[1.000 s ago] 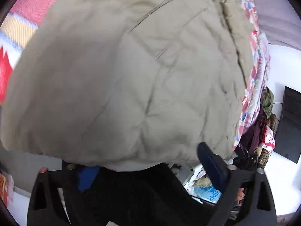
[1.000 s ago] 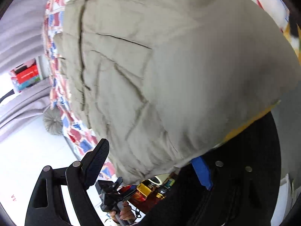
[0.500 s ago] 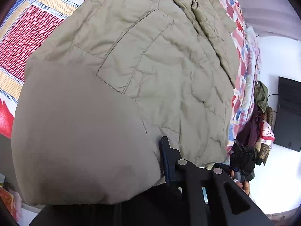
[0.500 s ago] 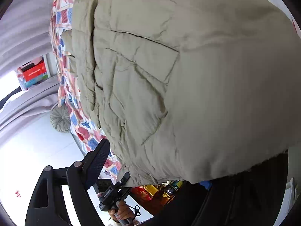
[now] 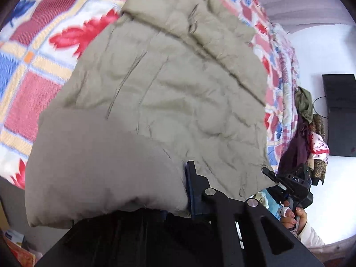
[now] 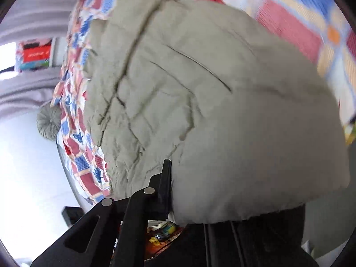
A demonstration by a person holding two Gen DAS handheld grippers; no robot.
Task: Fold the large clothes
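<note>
A beige quilted jacket (image 5: 178,93) lies spread over a patchwork quilt (image 5: 29,71) on the bed, with its near hem lifted toward both cameras. My left gripper (image 5: 178,189) is shut on one hem corner; only its right finger (image 5: 195,191) shows, as fabric hides the other. In the right wrist view the jacket (image 6: 200,93) fills the frame and my right gripper (image 6: 178,191) is shut on the other hem corner, its left finger (image 6: 163,189) showing. The left wrist view also shows the right gripper (image 5: 289,182), held by a hand (image 5: 293,218).
A heap of clothes (image 5: 311,120) hangs beside a black screen (image 5: 340,113) on the white wall past the bed. On the other side a round grey cushion (image 6: 49,120) sits at the bed's edge, with a red box (image 6: 35,53) by the curtain.
Both grippers stood open around the hem a second ago. The left one shut first, then the right. The jacket now stretches further away from the cameras, showing more quilt.
</note>
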